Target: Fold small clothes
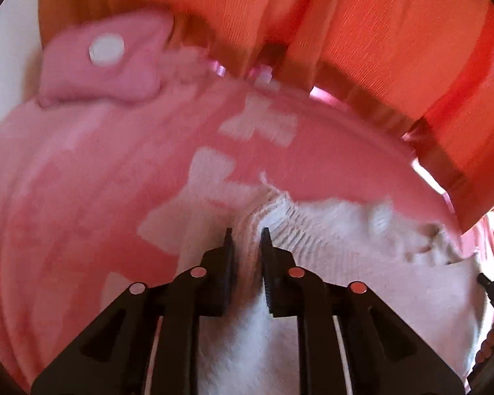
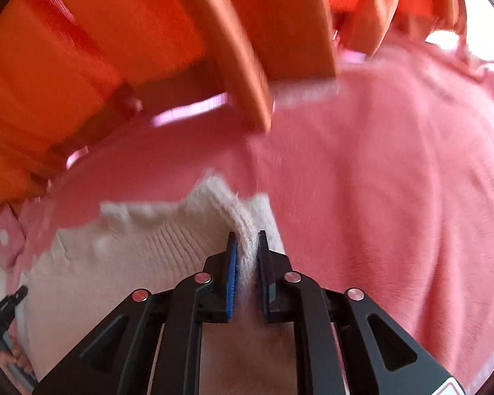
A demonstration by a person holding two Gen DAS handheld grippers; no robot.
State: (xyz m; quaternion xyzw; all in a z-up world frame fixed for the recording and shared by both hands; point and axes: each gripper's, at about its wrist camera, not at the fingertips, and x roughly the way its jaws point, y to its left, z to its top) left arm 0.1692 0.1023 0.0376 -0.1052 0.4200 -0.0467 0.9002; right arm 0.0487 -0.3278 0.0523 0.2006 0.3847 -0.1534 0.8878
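A small pink knitted garment (image 1: 115, 171) with white patches and a white ribbed hem (image 1: 316, 227) fills both views. A pink flap with a white button (image 1: 106, 51) lies at its upper left. My left gripper (image 1: 247, 240) is shut on the white ribbed hem. My right gripper (image 2: 247, 243) is shut on the same white ribbed hem (image 2: 168, 230) at another spot, with the plain pink side (image 2: 378, 181) to its right. The right gripper's tip (image 1: 492, 288) shows at the left wrist view's right edge. The left gripper's tip (image 2: 10, 299) shows at the right wrist view's left edge.
An orange slatted wooden piece (image 1: 395, 42) stands just behind the garment; it also shows in the right wrist view (image 2: 82, 49), with an orange board (image 2: 247, 49) jutting toward the cloth. A white surface (image 1: 6, 46) shows at far left.
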